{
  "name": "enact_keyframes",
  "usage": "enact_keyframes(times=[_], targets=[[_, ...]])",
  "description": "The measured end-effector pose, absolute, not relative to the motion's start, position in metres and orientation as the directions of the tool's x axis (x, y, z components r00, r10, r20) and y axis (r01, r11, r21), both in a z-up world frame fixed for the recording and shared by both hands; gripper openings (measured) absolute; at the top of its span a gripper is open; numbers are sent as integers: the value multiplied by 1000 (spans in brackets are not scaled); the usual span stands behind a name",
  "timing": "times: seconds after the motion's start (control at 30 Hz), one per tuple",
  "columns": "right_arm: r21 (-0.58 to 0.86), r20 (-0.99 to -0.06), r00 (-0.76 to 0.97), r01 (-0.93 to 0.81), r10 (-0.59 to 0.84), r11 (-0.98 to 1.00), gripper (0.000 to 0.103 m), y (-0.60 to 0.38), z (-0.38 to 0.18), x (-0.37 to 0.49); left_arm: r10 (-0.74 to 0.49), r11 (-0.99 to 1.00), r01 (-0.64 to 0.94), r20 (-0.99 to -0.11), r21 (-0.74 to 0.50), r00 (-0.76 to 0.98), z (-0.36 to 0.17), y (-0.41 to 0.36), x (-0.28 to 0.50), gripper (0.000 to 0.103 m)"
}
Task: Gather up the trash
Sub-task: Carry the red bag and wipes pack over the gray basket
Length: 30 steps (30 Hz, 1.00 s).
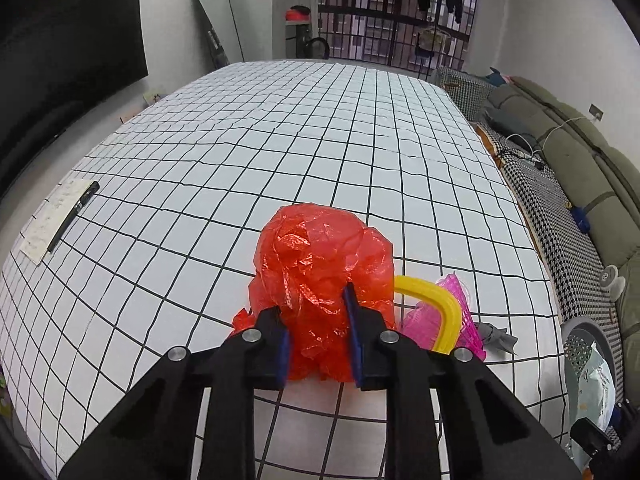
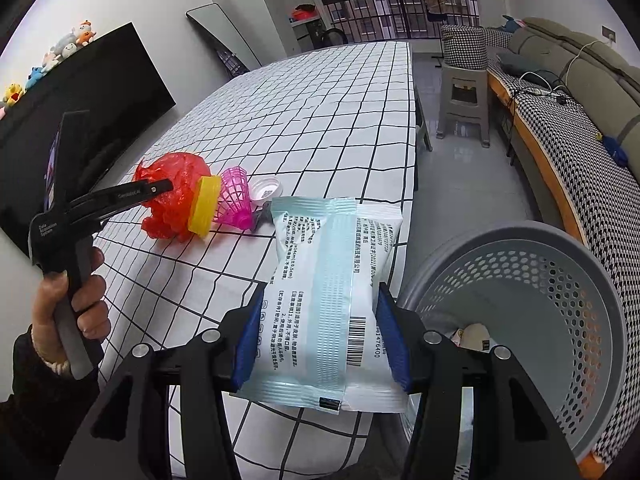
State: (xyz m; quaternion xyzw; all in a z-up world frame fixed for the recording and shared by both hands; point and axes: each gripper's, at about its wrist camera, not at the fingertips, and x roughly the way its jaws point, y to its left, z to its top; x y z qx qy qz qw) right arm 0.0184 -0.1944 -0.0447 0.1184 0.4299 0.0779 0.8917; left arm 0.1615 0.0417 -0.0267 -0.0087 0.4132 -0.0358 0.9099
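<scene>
Between the left gripper's (image 1: 320,336) blue pads sits a crumpled red plastic bag (image 1: 320,276), with a yellow ring (image 1: 436,304) and a pink shuttlecock (image 1: 460,312) just to its right. Under them lies a white tablecloth (image 1: 280,140) checked with black lines. The right gripper's (image 2: 320,344) blue pads flank a white-and-pale-teal packet (image 2: 328,292) printed in black, with a grey perforated basket (image 2: 532,304) to its right.

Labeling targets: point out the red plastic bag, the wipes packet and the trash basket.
red plastic bag (image 1: 320,264): left wrist view, crumpled middle.
wipes packet (image 2: 332,280): right wrist view, centre seam.
trash basket (image 2: 520,232): right wrist view, far rim.

Left hand-held gripper (image 1: 320,336) and right hand-held gripper (image 2: 322,340) both clamped, fingers level.
</scene>
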Motion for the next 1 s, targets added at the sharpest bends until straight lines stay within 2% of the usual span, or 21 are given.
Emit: enact_keyframes(times=[0.47,1.0], targets=[[277,-729,652,-1,211,961,51,-206,-38,0,-113,993,108,-634,-47,765,32,43,102,19],[250,-708,706,216,26,944,51,-287,-26,-72,-428,879,463,-615,-114,662,39,-84,28,19]])
